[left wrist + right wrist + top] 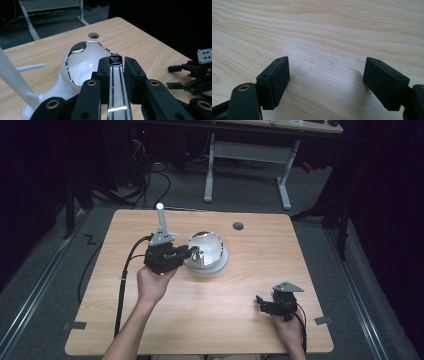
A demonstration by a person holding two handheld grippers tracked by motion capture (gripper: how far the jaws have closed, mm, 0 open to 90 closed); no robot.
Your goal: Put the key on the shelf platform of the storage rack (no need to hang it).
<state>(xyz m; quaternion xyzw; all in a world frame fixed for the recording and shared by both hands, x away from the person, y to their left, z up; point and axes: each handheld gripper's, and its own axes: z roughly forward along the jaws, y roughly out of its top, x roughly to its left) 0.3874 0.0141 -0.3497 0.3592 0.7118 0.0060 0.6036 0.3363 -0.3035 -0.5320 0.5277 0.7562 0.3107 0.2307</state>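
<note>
A shiny dome-shaped lid [207,251] is seen on a white base [220,265] on the wooden table [200,310]. The left gripper [192,252] is held by the left hand [152,285] right against the dome's near-left side. In the left gripper view, a glossy white strip with two dark lines, probably the lid's handle [115,82], is clamped between the two jaws; the jaws are nearly closed, with the pads pressed on both sides of it. The chrome-edged white bowl of the lid [85,62] is seen just ahead and to the left of those jaws. A white upright post [161,217] is seen rising just behind the left gripper, touching or part of the rig; which cannot be told.

The right gripper [261,304] is held by the right hand [290,327] low over the table, well apart from the lid, off to the right of the left gripper. In the right gripper view its jaws are spread wide, nothing is gripped, and bare wood [324,37] is seen between them. A round hole [238,226] in the tabletop is seen beyond the lid.
</note>
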